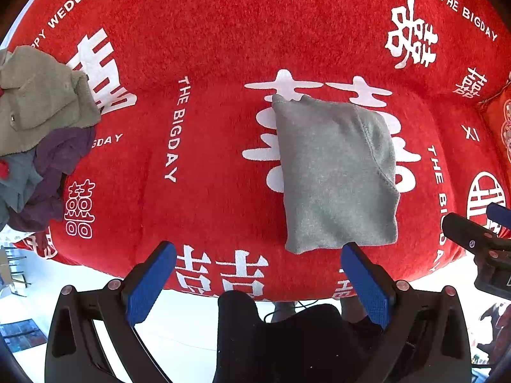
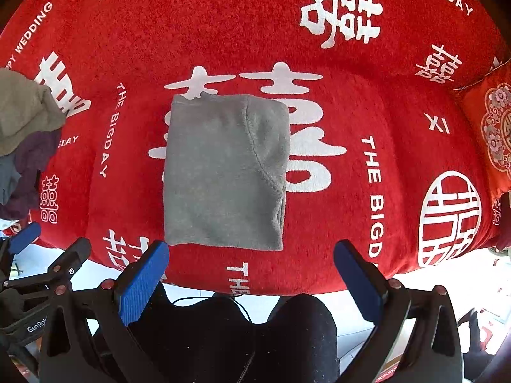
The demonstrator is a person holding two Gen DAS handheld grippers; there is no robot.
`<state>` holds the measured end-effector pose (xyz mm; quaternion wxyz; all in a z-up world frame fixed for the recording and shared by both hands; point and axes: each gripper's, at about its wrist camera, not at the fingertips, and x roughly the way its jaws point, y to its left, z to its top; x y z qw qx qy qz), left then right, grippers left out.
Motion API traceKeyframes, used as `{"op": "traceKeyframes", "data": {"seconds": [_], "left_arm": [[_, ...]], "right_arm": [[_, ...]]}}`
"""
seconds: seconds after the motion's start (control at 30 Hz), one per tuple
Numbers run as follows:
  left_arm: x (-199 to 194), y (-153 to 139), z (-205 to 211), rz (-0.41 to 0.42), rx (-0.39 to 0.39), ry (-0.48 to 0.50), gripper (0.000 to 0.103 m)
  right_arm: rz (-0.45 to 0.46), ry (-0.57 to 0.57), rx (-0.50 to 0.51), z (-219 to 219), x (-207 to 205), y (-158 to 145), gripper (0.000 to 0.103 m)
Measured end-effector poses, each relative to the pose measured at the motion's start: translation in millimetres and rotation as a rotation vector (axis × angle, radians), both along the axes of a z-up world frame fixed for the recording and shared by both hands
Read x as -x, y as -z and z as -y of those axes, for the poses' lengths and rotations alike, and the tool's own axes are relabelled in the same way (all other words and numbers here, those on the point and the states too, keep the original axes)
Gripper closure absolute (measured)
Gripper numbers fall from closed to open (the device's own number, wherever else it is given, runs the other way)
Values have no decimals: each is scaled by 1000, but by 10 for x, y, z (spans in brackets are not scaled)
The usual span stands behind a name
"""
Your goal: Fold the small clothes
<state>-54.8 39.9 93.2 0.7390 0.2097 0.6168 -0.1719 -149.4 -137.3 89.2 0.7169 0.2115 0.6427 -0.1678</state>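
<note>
Nearest the left wrist camera, the left gripper (image 1: 258, 249) stands spread wide, its blue-padded fingers (image 1: 150, 284) far apart and holding nothing. The tip of the finger on the right of that view overlaps the near edge of the folded grey garment (image 1: 335, 172), though whether it actually touches the cloth cannot be told. The right gripper (image 2: 250, 249) is likewise released, jaws fully parted and empty, with its blue pads (image 2: 142, 282) hanging just short of the garment's near hem. Below both grippers the person's dark-clothed legs (image 2: 297, 328) fill the lower frame (a thin cable runs across them).

The grey garment lies folded into a compact rectangle near the front edge of the red blanket (image 2: 223, 32), a curved seam running down one side; its lower layers are hidden under the top fold. The blanket bears large white characters and the words "THE BIGDAY", partly covered by the garment.

Farther left sits a heap of clothes (image 1: 38, 121), olive on top with purple and blue-grey beneath, cut off by the frame edge. At the far right a red patterned cushion (image 2: 491, 134) is only partly in view.
</note>
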Motion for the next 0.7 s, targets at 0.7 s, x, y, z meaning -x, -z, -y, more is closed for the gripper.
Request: {"op": "traceKeyframes", "data": {"seconds": [0.7], "left_arm": [[6, -21, -17, 0, 35, -2, 0]], "right_arm": [[-2, -18, 2, -61, -51, 19, 0]]}}
